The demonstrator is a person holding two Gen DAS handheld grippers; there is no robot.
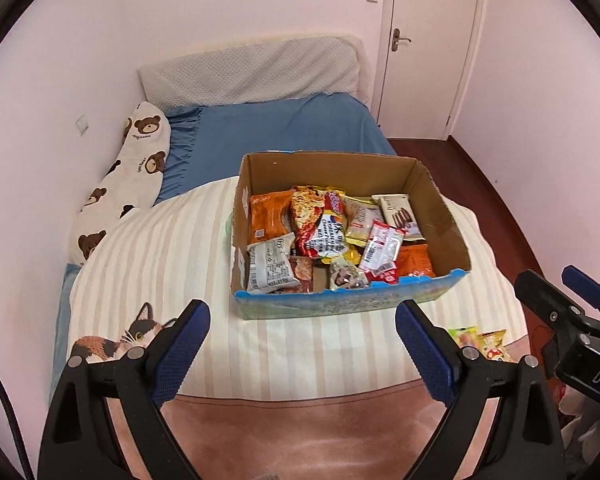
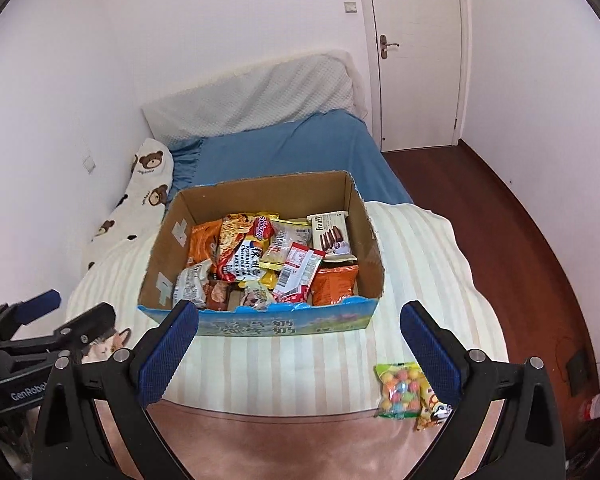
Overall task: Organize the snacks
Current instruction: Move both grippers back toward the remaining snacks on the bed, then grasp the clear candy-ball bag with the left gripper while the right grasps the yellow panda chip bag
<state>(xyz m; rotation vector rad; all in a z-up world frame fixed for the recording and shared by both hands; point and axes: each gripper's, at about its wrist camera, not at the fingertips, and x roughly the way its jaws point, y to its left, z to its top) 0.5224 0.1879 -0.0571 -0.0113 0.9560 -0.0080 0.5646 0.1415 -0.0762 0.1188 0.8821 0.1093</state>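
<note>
An open cardboard box [image 1: 440, 208] [image 2: 364, 224] stands on the striped bedcover and holds several snack packets, among them a red noodle pack [image 1: 320, 224] [image 2: 240, 252] and a biscuit pack [image 2: 332, 232]. A green candy bag [image 2: 398, 390] [image 1: 466, 334] and a small yellow packet [image 2: 430, 404] lie on the cover in front of the box, by my right gripper's right finger. My left gripper [image 1: 302, 346] is open and empty, in front of the box. My right gripper [image 2: 298, 342] is open and empty, also in front of the box. Each gripper shows in the other's view.
The bed has a blue sheet [image 1: 284, 124], a grey headboard cushion [image 1: 252, 72] and a bear-print pillow [image 1: 132, 168] by the left wall. A pink blanket [image 2: 284, 440] lies at the near edge. A white door [image 2: 416, 48] and dark wood floor [image 2: 520, 232] are at right.
</note>
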